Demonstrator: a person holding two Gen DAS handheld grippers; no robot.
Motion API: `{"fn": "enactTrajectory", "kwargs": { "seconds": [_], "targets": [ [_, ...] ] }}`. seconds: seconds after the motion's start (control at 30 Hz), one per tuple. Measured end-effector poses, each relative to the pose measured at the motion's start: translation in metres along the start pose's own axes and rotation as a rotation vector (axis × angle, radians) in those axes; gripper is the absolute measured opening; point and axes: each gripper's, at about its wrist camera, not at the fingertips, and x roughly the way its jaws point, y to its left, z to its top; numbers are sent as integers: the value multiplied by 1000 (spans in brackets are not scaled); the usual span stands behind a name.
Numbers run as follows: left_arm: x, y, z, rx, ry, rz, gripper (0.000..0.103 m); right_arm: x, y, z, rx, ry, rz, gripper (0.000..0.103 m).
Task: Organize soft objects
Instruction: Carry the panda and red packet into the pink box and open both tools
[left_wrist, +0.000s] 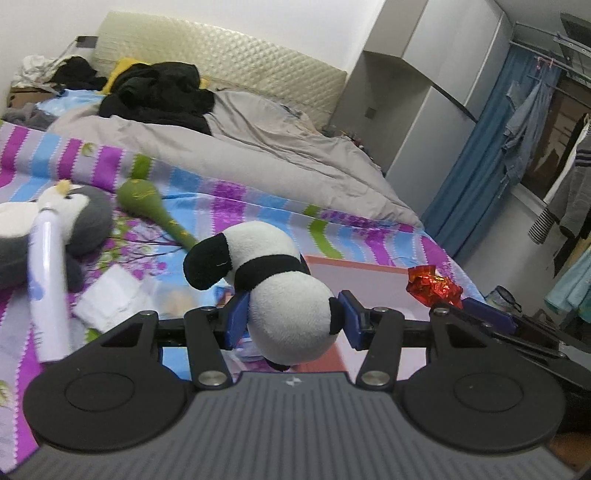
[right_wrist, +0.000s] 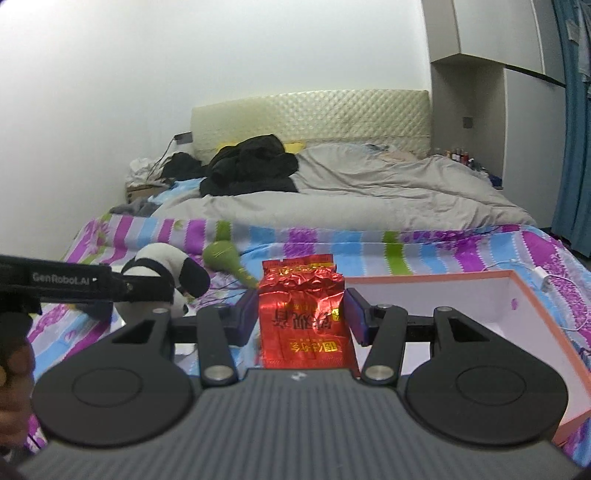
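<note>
We see the left hand-held gripper (left_wrist: 293, 319) clamped on the head of a panda toy (left_wrist: 273, 280), lifted above the striped bed sheet (left_wrist: 229, 192). The right hand-held gripper (right_wrist: 301, 317) is clamped on a red foil packet (right_wrist: 303, 317), with the open pink box (right_wrist: 546, 332) at its 3 o'clock. A penguin toy (left_wrist: 79, 218) and green plush (left_wrist: 147, 199) lie at the panda's 10 o'clock.

White walls (right_wrist: 184, 74), quilted headboard (right_wrist: 310, 114)
</note>
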Motion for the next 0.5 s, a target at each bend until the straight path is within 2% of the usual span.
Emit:
{"fn": "enactTrajectory", "kwargs": {
  "seconds": [0.27,0.5],
  "targets": [
    [50,-54,13,41,81,-60,58,4,-43,14,35,49,-52,54],
    [108,-94,5,79,187,-113,58,19,-94,6,106,161,-116,54]
  ]
}}
